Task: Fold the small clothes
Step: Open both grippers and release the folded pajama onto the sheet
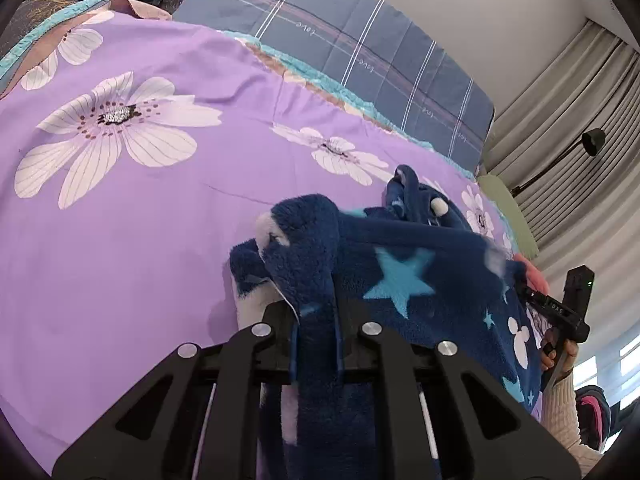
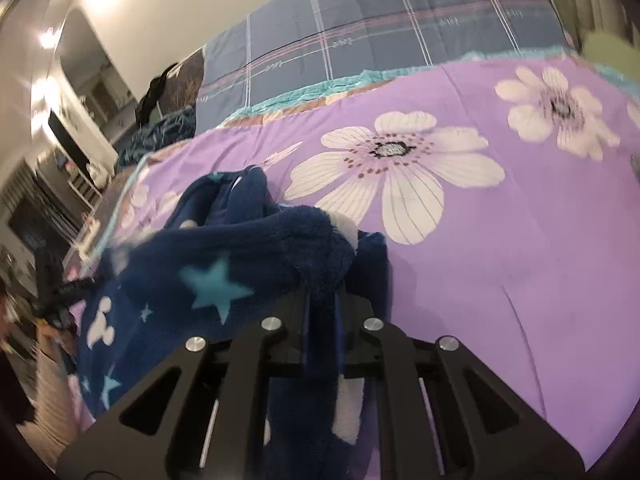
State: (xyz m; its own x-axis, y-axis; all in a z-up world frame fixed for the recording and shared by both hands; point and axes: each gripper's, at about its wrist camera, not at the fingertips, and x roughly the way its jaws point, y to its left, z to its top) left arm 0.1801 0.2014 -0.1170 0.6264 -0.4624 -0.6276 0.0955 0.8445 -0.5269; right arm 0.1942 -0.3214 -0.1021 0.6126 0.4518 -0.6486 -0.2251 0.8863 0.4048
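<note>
The navy fleece garment [image 1: 404, 280], patterned with stars, lies bunched on the purple flowered bedspread [image 1: 132, 240], and in the left wrist view the left gripper [image 1: 316, 320] is clamped on a thick fold of it. That bite takes in several layers, so in a lift the inner ones could slide free, or the bedspread beneath could come up with them. This gripper slants down toward the bed; the right gripper [image 1: 532, 294] holds the far edge, a hand behind it. In the right wrist view the right gripper [image 2: 324, 312] is likewise pinched on a plush edge of the garment [image 2: 208, 276], slanting downward. With both ends held and the middle crumpled, uneven pulling could twist the fold.
</note>
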